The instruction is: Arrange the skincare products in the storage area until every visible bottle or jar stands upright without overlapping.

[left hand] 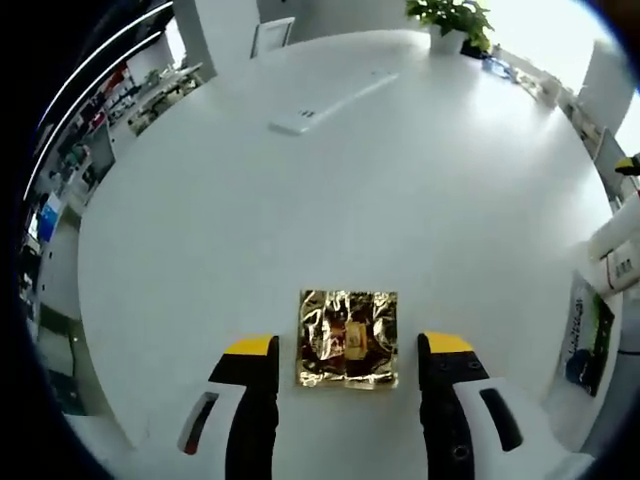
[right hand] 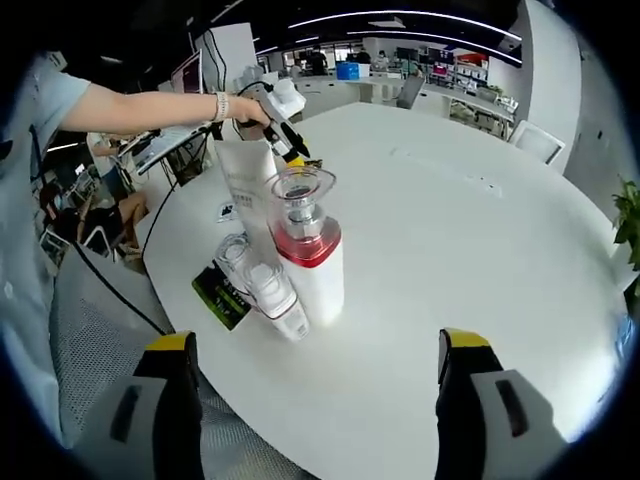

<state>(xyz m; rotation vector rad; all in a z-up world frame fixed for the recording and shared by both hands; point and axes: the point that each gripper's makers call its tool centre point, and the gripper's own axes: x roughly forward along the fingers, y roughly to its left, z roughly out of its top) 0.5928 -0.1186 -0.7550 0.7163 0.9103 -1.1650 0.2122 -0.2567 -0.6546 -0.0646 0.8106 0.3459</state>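
A gold foil sachet (left hand: 347, 338) lies flat on the white round table (left hand: 300, 220). In the left gripper view it sits between my left gripper's (left hand: 348, 346) yellow-tipped jaws, which stand wide open and do not touch it. In the right gripper view a cluster stands near the table edge. It holds a big white bottle (right hand: 312, 255) with a red band and clear cap, a tall white tube (right hand: 243, 180) behind it, a small clear-capped bottle (right hand: 280, 300) tilted against the big one, and a clear jar (right hand: 235, 255). My right gripper (right hand: 315, 345) is open, short of the cluster.
A person's hand holds the left gripper (right hand: 285, 125) above the tube. A dark green card (right hand: 220, 295) lies under the cluster; the card (left hand: 590, 335) and tube (left hand: 615, 255) also show at the right of the left gripper view. A flat white device (left hand: 330, 100) and a potted plant (left hand: 455, 25) sit far across the table.
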